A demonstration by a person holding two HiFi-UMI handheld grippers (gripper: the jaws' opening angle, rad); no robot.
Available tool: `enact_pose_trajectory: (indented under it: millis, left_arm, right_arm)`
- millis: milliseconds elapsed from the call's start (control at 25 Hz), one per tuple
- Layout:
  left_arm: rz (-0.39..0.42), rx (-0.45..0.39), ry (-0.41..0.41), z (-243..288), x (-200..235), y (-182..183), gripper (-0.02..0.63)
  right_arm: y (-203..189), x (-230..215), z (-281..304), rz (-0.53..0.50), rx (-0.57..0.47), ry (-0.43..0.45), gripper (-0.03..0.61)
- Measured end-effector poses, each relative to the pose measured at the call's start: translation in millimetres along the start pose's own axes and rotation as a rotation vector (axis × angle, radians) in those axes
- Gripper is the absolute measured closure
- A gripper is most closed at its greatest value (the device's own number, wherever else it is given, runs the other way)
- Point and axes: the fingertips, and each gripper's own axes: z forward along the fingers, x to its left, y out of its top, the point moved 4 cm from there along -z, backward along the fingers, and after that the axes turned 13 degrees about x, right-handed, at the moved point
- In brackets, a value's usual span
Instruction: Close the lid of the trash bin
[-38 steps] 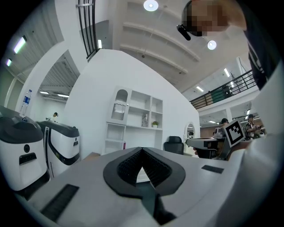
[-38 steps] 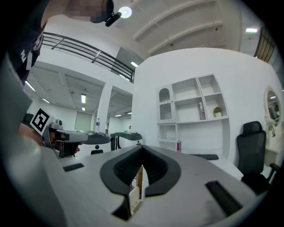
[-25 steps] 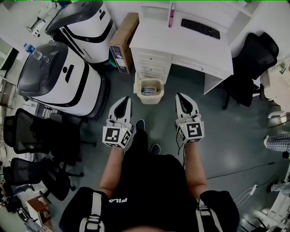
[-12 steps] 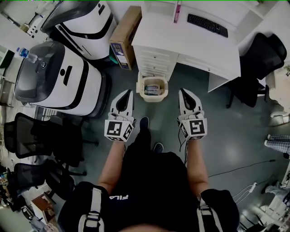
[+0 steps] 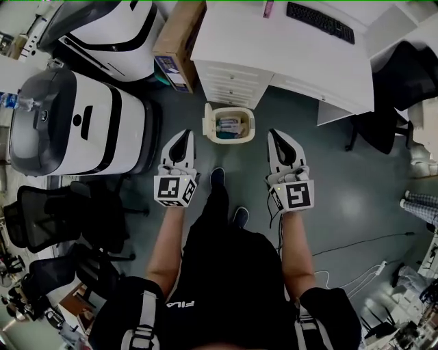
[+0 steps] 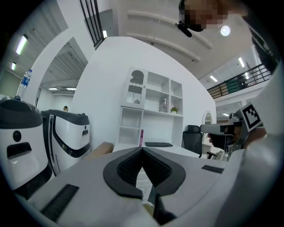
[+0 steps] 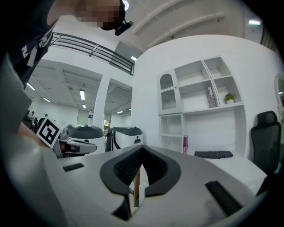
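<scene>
The fingers (image 6: pixel 128 166) of the left gripper (image 5: pixel 183 132) are pressed together tip to tip, with nothing between them. The right gripper (image 5: pixel 275 133) is the same: its fingers (image 7: pixel 156 166) meet at the tips and hold nothing. Both grippers point forward, side by side and well apart.

The trash bin (image 5: pixel 230 139) stands on the floor (image 5: pixel 356 198) just ahead of the fingers, in the gap between the two pairs, and touches neither. It is a small cream bin. Its inside and the rubbish in it show from above, so the lid is not down. Whether the pale strip at the bin's left edge is the raised lid cannot be told.

Behind the fingers, between the person's forearms, are two dark shoes (image 5: pixel 217 177).

Straight beyond the bin is a white worktop (image 5: pixel 287 51) with drawers (image 5: pixel 222 85) facing the bin, and a black keyboard (image 5: pixel 319 18) lies at its far side. A cardboard box (image 5: pixel 176 37) leans against the worktop ahead of the left fingers. Out to the left of the left fingers stands a large white and black machine (image 5: pixel 82 126), with black chairs (image 5: pixel 48 215) nearer the person.
</scene>
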Motion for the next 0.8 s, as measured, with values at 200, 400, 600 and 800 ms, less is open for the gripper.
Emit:
enact_pose_trajectory:
  millis: [200,400,600,800]
  left_arm:
    - [-0.059,0.092,0.003,59,31,-46,0.611]
    - [-0.074,0.207,-0.021,100,55,-94,0.611]
    - [-0.089,0.298,-0.032,136,75,-147,0.611]
    - [-0.118,0.367,-0.05,164,90,-193,0.609]
  right_arm:
    - [-26,-9,36,0.022,0.041,0.002,0.574]
    - [-48,-8,58,0.05,0.064,0.006,0.574]
    - [-69,-6,77,0.059,0.071,0.007,0.574]
    - [-90,2,94,0.078,0.087,0.0,0.574]
